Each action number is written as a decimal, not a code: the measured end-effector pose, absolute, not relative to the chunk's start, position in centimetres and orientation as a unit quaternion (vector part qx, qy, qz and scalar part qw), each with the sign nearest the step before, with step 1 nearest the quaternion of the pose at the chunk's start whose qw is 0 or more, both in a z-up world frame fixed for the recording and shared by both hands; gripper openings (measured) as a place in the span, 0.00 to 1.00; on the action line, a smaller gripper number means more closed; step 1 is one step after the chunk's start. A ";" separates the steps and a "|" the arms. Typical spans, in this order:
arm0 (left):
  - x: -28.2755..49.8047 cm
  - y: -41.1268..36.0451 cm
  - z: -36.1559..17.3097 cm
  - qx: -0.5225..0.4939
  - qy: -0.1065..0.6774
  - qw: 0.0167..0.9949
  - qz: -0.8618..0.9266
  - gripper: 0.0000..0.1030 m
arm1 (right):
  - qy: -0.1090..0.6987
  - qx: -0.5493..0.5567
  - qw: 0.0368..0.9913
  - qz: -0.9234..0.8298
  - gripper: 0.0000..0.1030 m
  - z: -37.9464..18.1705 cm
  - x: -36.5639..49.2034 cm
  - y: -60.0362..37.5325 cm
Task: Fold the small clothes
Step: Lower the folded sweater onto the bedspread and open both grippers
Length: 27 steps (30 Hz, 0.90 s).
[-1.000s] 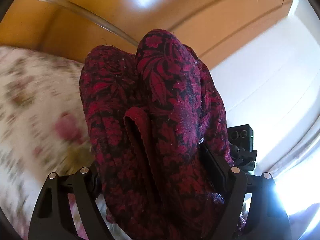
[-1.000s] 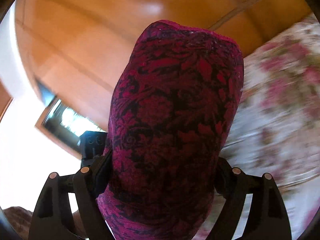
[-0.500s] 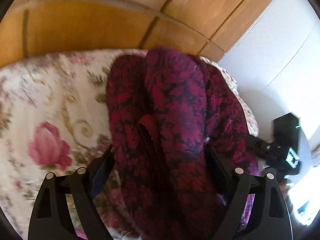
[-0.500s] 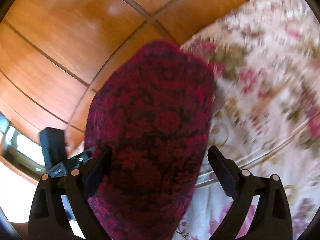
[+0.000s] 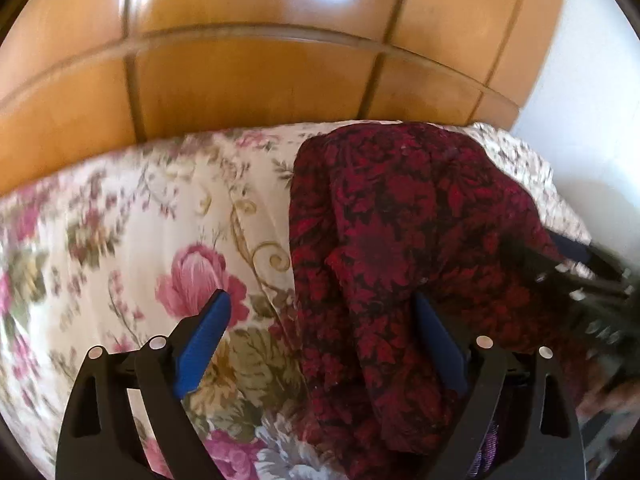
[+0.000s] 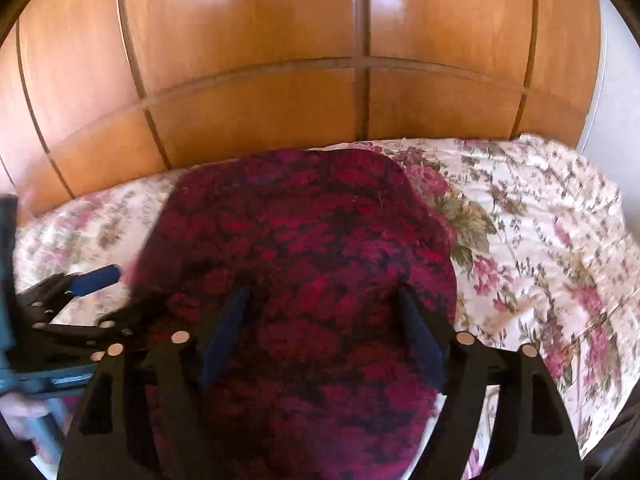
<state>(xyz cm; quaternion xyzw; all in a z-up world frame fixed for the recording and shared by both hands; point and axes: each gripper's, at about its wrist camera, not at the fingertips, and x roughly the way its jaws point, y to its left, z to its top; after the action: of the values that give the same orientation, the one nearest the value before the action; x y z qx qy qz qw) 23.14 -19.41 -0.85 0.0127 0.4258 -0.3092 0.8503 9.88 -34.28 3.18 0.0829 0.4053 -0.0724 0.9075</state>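
Both tongs angled downward, jaws wide

My left tongs [image 5: 320, 312] are opening, blue pads spread across the lower frame; my right tongs [image 6: 324, 312] are closing, jaws apart at lower centre. In the right wrist view, the left tongs sit blurred at lower left.

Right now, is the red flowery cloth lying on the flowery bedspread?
Touching. In the right wrist view, the red cloth lies flat on the bedspread, with no gap showing at its far edge.

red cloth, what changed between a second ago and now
The red patterned cloth came down from in front of the wardrobe onto the floral bedspread. The left gripper let go, jaws opening; the right gripper's are closing with cloth between them. The bedspread is unchanged.
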 end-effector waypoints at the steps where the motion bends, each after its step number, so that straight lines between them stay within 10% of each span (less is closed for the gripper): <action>1: 23.1 -19.2 -0.7 0.010 0.424 0.852 -0.306 0.88 | 0.404 0.088 0.907 -0.074 0.77 3.5 9.7 -34.3; 27: 14.5 -14.1 5.0 0.036 0.334 0.915 -0.224 0.96 | 0.343 0.089 0.925 -0.139 0.97 5.7 -0.4 -31.6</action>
<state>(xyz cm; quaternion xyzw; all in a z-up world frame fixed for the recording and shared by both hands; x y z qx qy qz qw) 14.48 -14.09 5.04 0.0360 0.3341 -0.2244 0.9147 -0.43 -31.62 5.70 0.0885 0.3432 -0.1394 0.9246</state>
